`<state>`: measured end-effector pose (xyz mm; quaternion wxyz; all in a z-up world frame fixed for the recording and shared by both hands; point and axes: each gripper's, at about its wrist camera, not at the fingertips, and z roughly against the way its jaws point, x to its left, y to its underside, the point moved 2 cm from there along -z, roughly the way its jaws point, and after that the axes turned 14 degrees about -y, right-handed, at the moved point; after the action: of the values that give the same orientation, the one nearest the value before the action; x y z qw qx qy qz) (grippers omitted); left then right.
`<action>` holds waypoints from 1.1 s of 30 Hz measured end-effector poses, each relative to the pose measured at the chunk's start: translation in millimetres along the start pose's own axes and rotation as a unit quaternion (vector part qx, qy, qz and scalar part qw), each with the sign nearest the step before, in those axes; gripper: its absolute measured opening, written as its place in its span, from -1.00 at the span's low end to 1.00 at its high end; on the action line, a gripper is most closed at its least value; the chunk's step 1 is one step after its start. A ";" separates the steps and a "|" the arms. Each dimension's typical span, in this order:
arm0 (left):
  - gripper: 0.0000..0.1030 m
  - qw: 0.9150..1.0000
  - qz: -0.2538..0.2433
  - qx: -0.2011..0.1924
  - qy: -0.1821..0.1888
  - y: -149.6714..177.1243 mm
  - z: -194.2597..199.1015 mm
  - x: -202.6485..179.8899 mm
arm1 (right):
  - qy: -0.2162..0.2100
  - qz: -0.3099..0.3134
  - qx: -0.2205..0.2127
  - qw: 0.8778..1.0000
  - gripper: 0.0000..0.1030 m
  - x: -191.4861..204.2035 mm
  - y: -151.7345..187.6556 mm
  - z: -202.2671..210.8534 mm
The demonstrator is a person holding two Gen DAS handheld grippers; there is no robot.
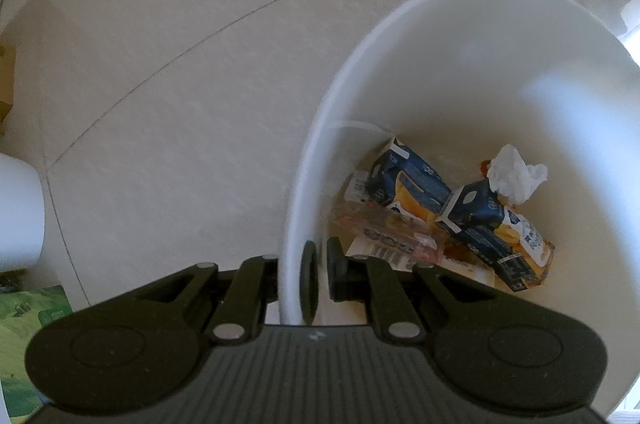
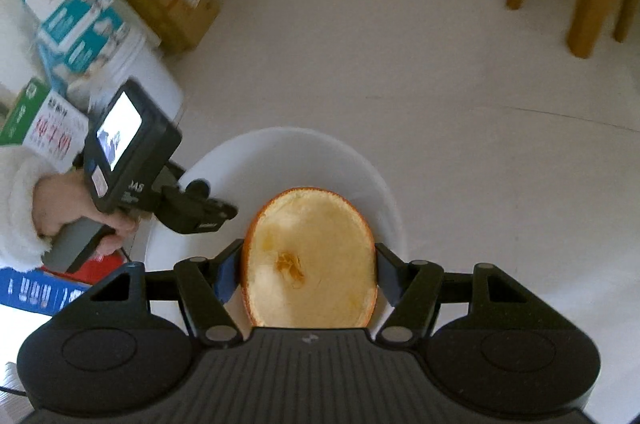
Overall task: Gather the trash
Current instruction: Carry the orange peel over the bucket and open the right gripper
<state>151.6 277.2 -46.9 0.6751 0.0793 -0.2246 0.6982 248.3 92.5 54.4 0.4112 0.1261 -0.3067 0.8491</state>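
In the right wrist view my right gripper point(image 2: 308, 250) is shut on a hollowed half orange peel point(image 2: 308, 264), pale inside facing me, held above a white bin point(image 2: 280, 136). At the bin's left rim a hand in a fluffy white sleeve holds my left gripper point(image 2: 224, 214). In the left wrist view that left gripper point(image 1: 322, 264) is shut on the near rim of the bin point(image 1: 360, 56). Inside the bin lie two blue-and-yellow drink cartons point(image 1: 412, 184), a crumpled white tissue point(image 1: 516, 176) and flat wrappers point(image 1: 384, 228).
Pale tiled floor point(image 2: 440, 84) surrounds the bin. Cardboard and printed boxes point(image 2: 80, 8) are stacked at the far left, and wooden chair legs point(image 2: 588, 4) stand at the far right. A white cylinder point(image 1: 16, 208) and a green carton point(image 1: 28, 316) sit left of the bin.
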 end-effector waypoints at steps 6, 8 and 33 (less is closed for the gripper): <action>-0.83 1.000 0.009 0.010 0.010 -2.2 2.6 3.2 | -0.002 0.006 0.036 0.999 0.39 0.2 -0.6 -30.7; -0.83 1.000 0.011 0.011 0.013 -3.0 4.9 4.7 | -0.006 -0.001 0.039 0.999 0.39 -2.6 1.1 -38.0; -0.91 1.000 0.010 0.019 0.016 -6.1 1.7 5.3 | 0.004 -0.005 0.033 0.999 0.41 -9.0 -2.4 -49.9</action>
<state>156.8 281.2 -42.0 0.6697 0.0792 -0.2012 0.7104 257.8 119.2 12.3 0.4126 0.1379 -0.2767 0.8568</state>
